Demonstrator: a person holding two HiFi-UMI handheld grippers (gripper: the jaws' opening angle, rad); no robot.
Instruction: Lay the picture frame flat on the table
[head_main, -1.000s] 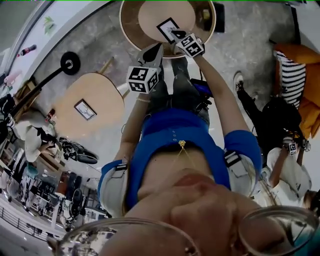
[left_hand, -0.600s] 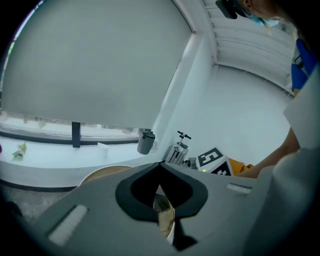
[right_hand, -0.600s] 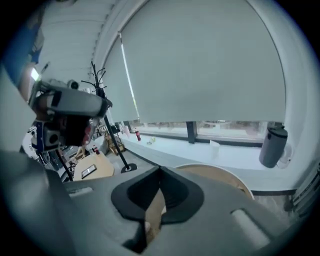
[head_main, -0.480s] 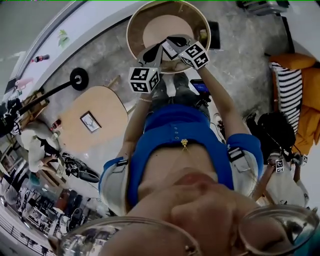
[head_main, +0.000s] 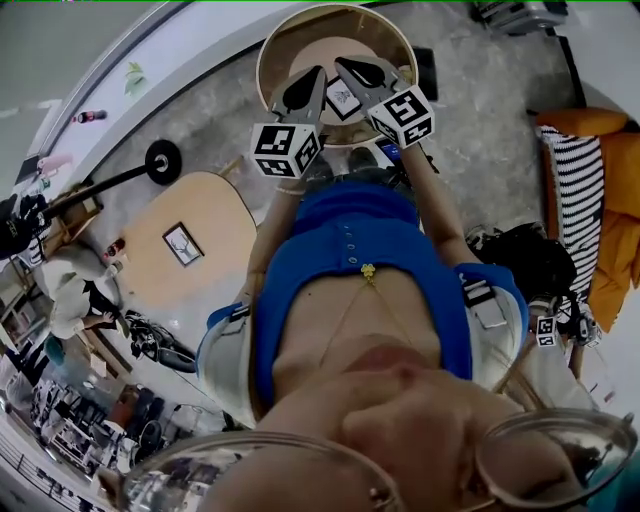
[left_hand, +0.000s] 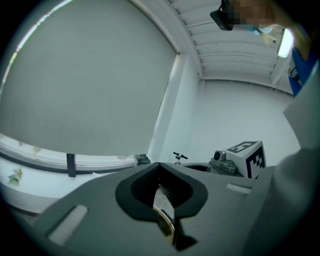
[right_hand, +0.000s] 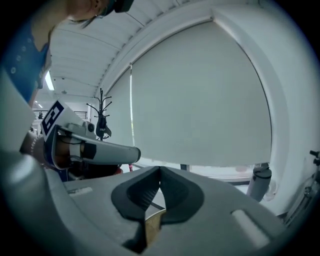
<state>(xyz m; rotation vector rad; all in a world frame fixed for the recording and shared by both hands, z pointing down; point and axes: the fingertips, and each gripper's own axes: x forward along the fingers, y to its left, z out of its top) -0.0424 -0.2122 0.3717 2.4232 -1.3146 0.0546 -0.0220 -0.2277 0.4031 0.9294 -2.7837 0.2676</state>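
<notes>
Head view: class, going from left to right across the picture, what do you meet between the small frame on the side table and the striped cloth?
Small frame on the side table → left gripper → right gripper → striped cloth.

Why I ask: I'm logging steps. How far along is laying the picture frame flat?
Done, it seems: the picture frame lies flat on the round table. In hand: nothing. The left gripper and right gripper are shut and empty, pointing at the wall rather than at the frame. Left: apparently nothing.
</notes>
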